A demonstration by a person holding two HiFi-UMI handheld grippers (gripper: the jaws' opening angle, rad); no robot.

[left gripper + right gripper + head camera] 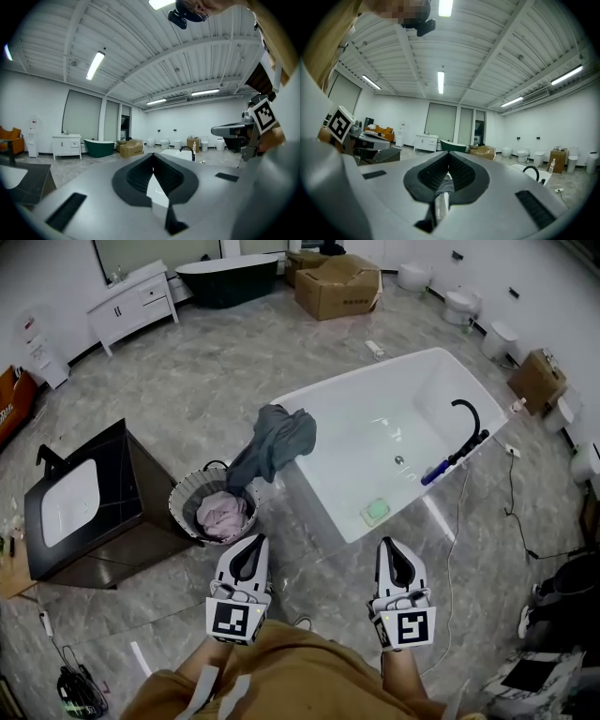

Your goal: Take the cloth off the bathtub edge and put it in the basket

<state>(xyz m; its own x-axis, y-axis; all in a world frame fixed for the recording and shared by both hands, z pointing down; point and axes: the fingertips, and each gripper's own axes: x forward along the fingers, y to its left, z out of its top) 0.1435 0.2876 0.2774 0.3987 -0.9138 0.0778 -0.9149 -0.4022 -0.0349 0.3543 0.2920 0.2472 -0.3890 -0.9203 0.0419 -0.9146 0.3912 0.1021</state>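
Near us, the left gripper (251, 542) and right gripper (393, 547) hung with fingers together, apparently empty, short of the grey cloth (279, 439) draped over the bathtub (366, 371) edge beside the basket (178, 503), so we judged one should open before reaching it.

Approach to the basket (182, 509) from my left gripper (251, 547) is over bare floor (314, 577); nothing stands on that stretch. The basket's left side is blocked by the black cabinet (141, 474), which stands just beside it. On its right the bathtub (314, 517) wall is near, leaving a narrow gap. The grey cloth (277, 442) hangs from the tub corner down to the basket's far rim. The basket mouth is open from above and from my side; pink fabric (223, 512) takes up part of the inside. My right gripper (390, 551) faces the tub's near wall. The black faucet (466, 427) stands on the far rim, well apart from the cloth.
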